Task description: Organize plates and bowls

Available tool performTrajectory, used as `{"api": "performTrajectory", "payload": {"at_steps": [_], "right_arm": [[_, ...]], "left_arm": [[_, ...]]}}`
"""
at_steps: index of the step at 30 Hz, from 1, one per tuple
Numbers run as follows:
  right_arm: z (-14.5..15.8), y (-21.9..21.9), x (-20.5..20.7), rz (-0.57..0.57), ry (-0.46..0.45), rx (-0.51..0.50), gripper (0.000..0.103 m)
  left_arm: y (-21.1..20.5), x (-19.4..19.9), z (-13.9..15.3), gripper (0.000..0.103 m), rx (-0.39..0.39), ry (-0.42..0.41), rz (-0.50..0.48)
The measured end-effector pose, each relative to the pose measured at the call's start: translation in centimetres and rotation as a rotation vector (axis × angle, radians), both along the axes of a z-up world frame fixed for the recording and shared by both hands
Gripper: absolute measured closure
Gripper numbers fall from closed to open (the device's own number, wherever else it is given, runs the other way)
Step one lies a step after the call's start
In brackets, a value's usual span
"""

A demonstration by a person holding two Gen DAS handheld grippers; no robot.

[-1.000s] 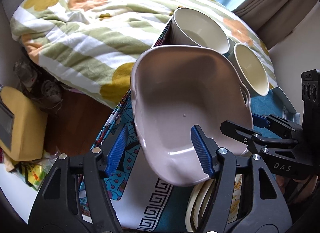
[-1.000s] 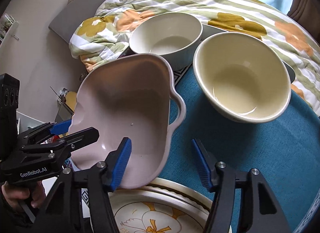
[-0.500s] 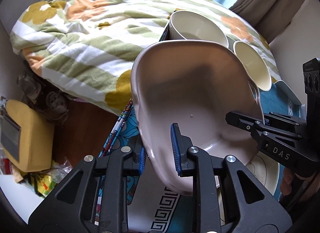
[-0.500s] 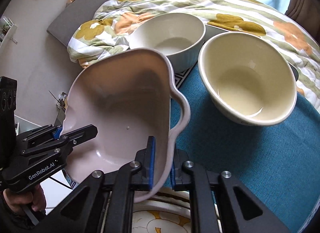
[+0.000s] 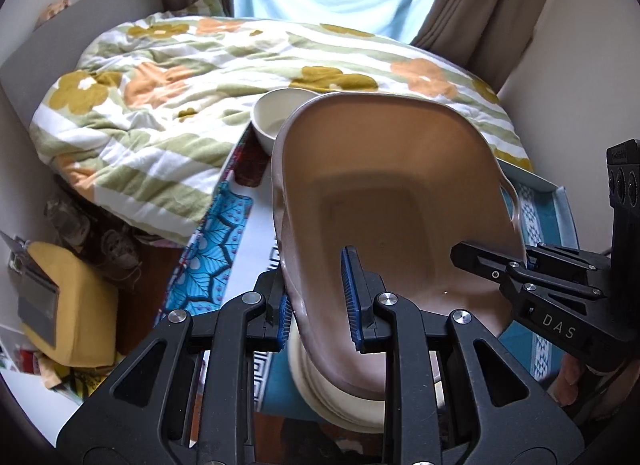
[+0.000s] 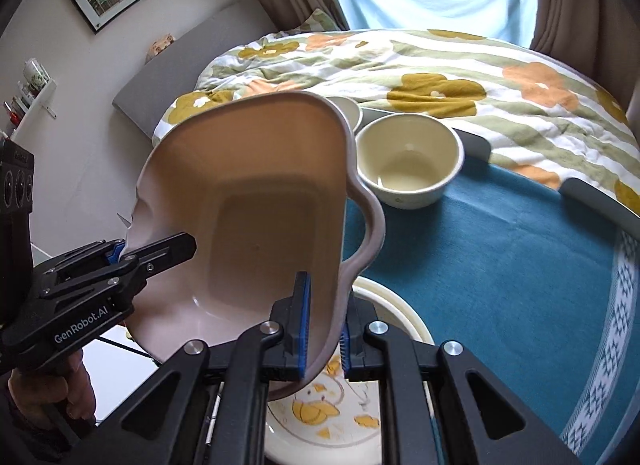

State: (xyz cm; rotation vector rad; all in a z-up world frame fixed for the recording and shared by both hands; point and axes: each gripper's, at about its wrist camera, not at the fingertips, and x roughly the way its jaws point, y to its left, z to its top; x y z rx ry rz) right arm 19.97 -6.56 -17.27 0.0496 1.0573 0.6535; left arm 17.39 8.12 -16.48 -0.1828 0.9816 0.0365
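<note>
A large pale pink dish with handles (image 5: 400, 201) hangs tilted in the air, held by both grippers. My left gripper (image 5: 318, 301) is shut on its left rim. My right gripper (image 6: 322, 325) is shut on the opposite rim, and the dish (image 6: 260, 201) fills the left of the right wrist view. Below it lies a stack of cream plates (image 5: 340, 405); the top plate has a yellow flower pattern (image 6: 332, 421). Two cream bowls stand further back: one (image 6: 408, 161) in full view, the other (image 5: 272, 117) partly hidden behind the dish.
The dishes rest on a teal cloth (image 6: 500, 265) in a tray with a pale rim (image 5: 560, 193). A flowered quilt (image 5: 180, 85) covers the bed behind. A yellow box (image 5: 68, 305) sits low on the left.
Both grippers closed on the pink dish's rims and lifted it up and back from the bowls. The flowered plate stack beneath it now shows.
</note>
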Motion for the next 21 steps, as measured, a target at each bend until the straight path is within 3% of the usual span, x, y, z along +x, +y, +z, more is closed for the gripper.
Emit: {"api": "performTrajectory", "payload": {"at_steps": [5, 10, 15, 21], "right_arm": [[2.4, -7.3, -3.9, -0.108, -0.031, 0.0, 0.091], [2.6, -14.8, -7.3, -0.23, -0.032, -0.03, 0.091], [1.0, -21.5, -9.0, -0.335, 0.002, -0.072, 0.091], [-3.8, -27.1, -8.5, -0.406, 0.07, -0.094, 0.092]], "left_arm": [[-7.4, -2.3, 1.5, 0.083, -0.035, -0.021, -0.099], [-15.1, -3.3, 0.9, 0.083, -0.073, -0.012, -0.219], [-21.5, -2.8, -1.8, 0.083, -0.12, 0.037, -0.325], [-27.7, -0.8, -6.9, 0.083, -0.13, 0.134, -0.398]]}}
